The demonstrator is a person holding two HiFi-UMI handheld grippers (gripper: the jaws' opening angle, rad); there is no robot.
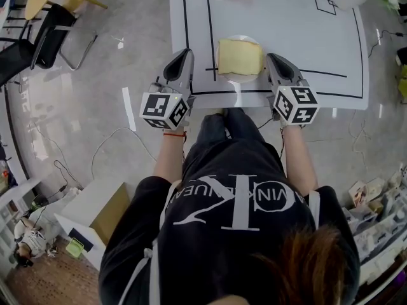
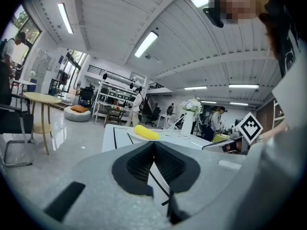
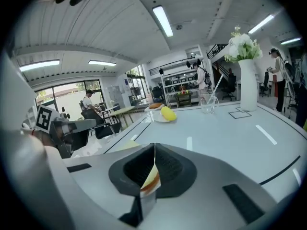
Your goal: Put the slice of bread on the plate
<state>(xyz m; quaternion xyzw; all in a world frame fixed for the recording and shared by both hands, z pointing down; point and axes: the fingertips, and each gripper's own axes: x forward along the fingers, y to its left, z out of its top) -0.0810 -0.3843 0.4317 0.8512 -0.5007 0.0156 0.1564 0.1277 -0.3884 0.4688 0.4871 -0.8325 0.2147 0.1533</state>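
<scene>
Slice of bread sits on plate, placement apparently complete; left gripper at 9 o'clock and right gripper at 3 o'clock, both closed and empty, should withdraw.

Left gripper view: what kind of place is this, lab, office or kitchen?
Probably an open-plan lab or workshop hall, not a kitchen: strip lights on a high ceiling, shelving racks at the back, and, in the head view, a white table marked with black lines and cables loose on the floor.

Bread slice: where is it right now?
In the head view, the bread slice lies on the white plate at the near edge of the table, between the left gripper and the right gripper.
</scene>
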